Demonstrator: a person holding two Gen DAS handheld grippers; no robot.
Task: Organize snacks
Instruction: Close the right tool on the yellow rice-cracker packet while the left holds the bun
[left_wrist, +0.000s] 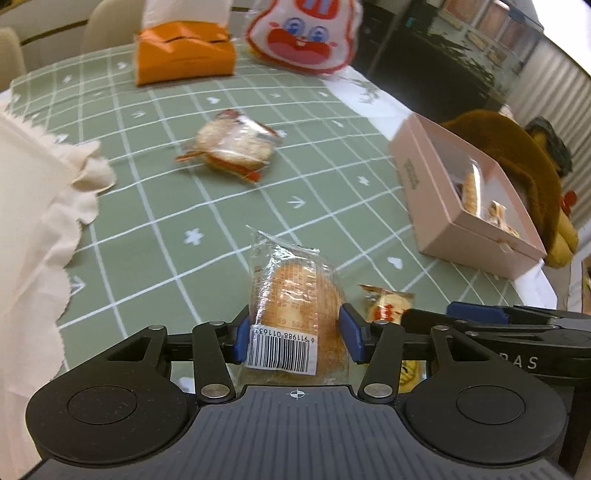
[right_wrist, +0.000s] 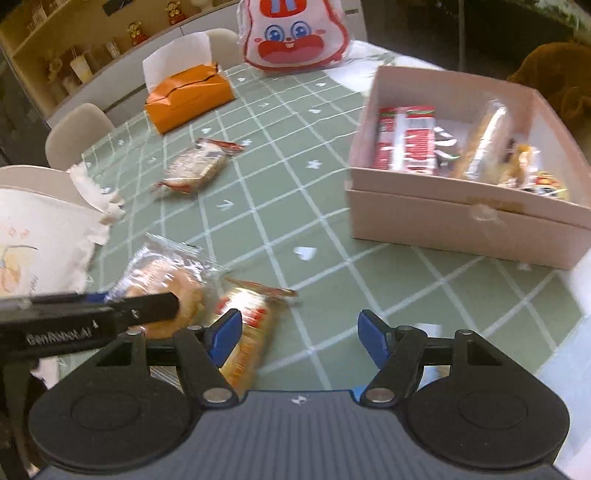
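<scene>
Pinching crinkly clear-wrapped round cracker (left_wrist: 295, 291) (barcode up): left hand-held gripper (left_wrist: 293, 332).

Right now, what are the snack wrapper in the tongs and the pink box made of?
The snack wrapper in the left tongs looks like thin clear plastic film: glossy, crinkled, with the pastry showing through and a barcode sticker on it. The pink box looks like matte cardboard: flat stiff walls, sharp folded edges, no shine.
</scene>
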